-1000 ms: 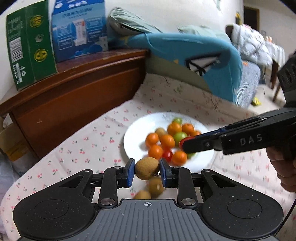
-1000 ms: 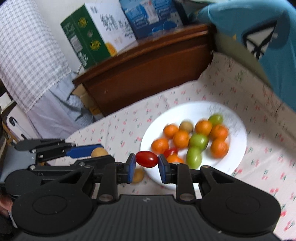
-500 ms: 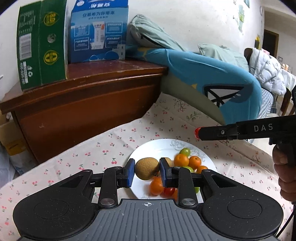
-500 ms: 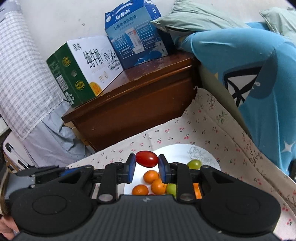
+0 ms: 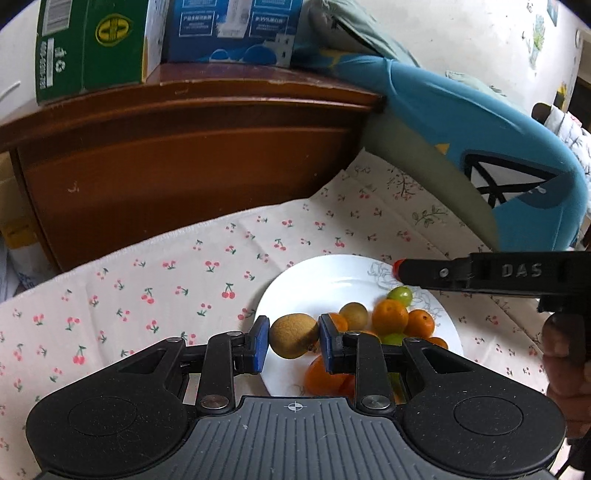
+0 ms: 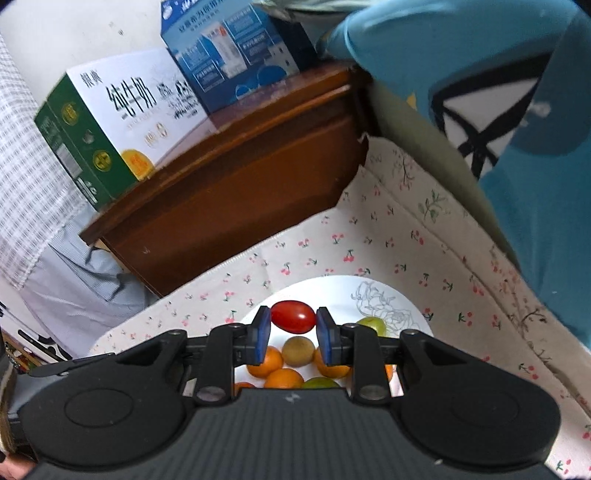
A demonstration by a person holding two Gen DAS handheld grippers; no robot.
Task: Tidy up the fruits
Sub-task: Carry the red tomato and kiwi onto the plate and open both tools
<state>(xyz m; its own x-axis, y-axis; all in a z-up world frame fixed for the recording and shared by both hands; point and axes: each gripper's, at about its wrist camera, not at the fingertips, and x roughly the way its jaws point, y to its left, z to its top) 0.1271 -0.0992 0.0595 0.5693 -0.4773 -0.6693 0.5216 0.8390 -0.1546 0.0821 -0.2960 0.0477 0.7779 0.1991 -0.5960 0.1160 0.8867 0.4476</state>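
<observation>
My left gripper (image 5: pixel 293 341) is shut on a brown kiwi (image 5: pixel 293 335) and holds it above the near left rim of a white plate (image 5: pixel 314 280). The plate holds several small oranges (image 5: pixel 389 316), another kiwi (image 5: pixel 353 314) and green fruit (image 5: pixel 399 294). My right gripper (image 6: pixel 293 328) is shut on a red cherry tomato (image 6: pixel 293 316) above the same plate (image 6: pixel 332 291). It also shows in the left wrist view (image 5: pixel 399 268) as a black bar from the right, over the plate's far edge.
The plate sits on a cherry-print cloth (image 5: pixel 166 280). A brown wooden cabinet (image 5: pixel 184 158) stands behind, with a green carton (image 5: pixel 92 44) and a blue carton (image 5: pixel 229 29) on top. A blue cushion (image 5: pixel 480 147) lies at the right.
Both grippers have risen and tilted up with their fruit still held. The plate now sits lower in both views and the cabinet fills more of the frame.
</observation>
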